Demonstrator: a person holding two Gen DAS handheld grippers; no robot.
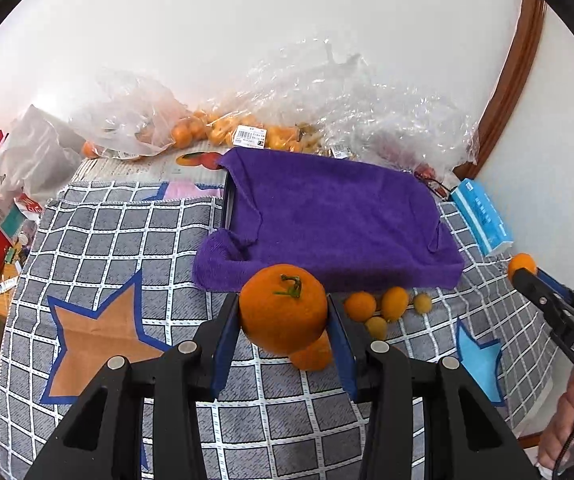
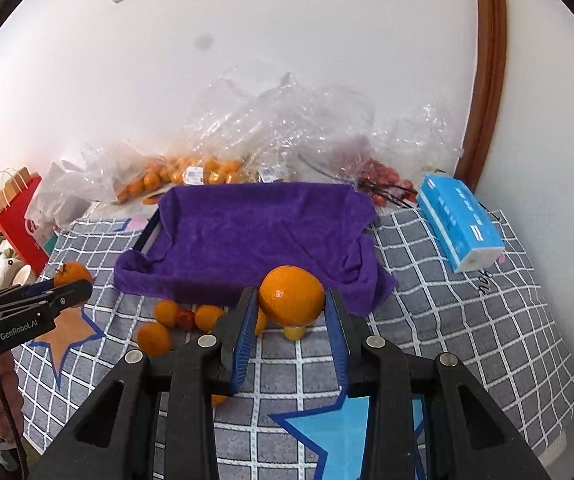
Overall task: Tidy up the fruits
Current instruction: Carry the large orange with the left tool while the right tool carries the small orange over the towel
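Orange tangerine (image 1: 283, 310) clamped between left fingers (image 1: 223, 344).

Two oranges lifted, small fruits loose on the checked cloth

A stemmed orange (image 1: 283, 308) sits clamped in the left tool (image 1: 283, 312); a smoother orange (image 2: 291, 295) in the right tool (image 2: 291, 300). Several small orange and yellow fruits (image 1: 383, 308) lie clustered just before the purple-towel-lined tray (image 1: 339, 216).

Orange fruit (image 1: 283, 312), purple towel (image 1: 335, 216), grey white-checked cloth (image 1: 127, 240), blue tissue pack (image 2: 459, 224).
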